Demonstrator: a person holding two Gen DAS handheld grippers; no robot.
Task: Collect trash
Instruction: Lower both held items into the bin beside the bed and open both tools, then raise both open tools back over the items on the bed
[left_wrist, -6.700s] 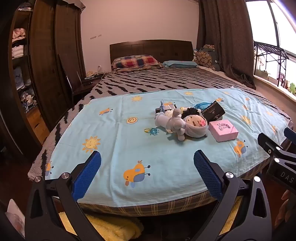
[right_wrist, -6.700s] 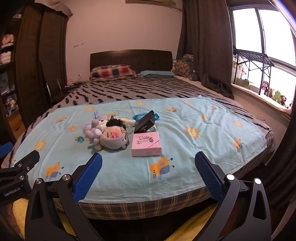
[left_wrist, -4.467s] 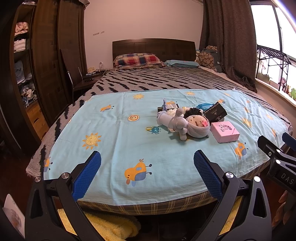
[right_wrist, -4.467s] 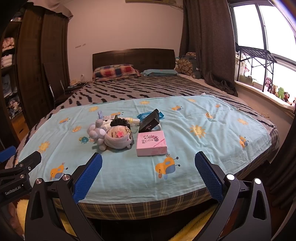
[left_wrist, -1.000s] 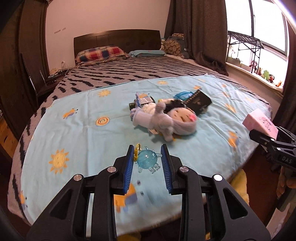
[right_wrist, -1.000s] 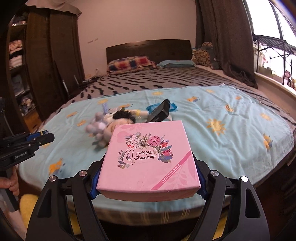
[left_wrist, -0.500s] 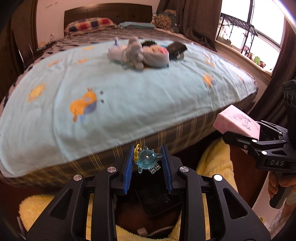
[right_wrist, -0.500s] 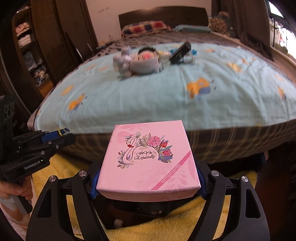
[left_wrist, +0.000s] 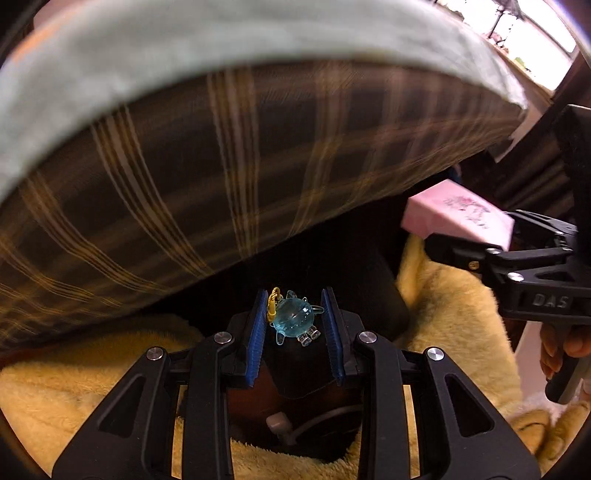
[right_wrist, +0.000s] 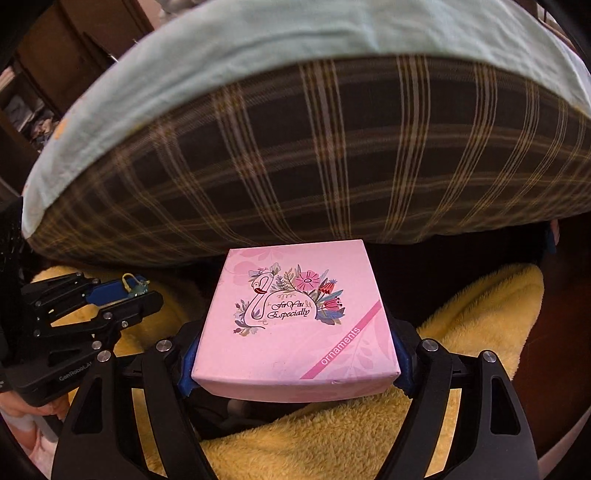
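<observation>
Both claws dropped below the mattress edge (right_wrist: 332, 147), over yellow blanket (right_wrist: 480, 314).

Your left gripper (left_wrist: 295, 314) points steeply downward, its blue pads (left_wrist: 255, 334) pinched narrowly on a small clear-blue charm (left_wrist: 294, 318). Your right gripper (right_wrist: 295, 354) tilts down likewise, jaws spread wide and clamped on the sides of a pink box (right_wrist: 295, 325). Fingers of your right hand (left_wrist: 563, 350) wrap its handle below the black frame.
</observation>
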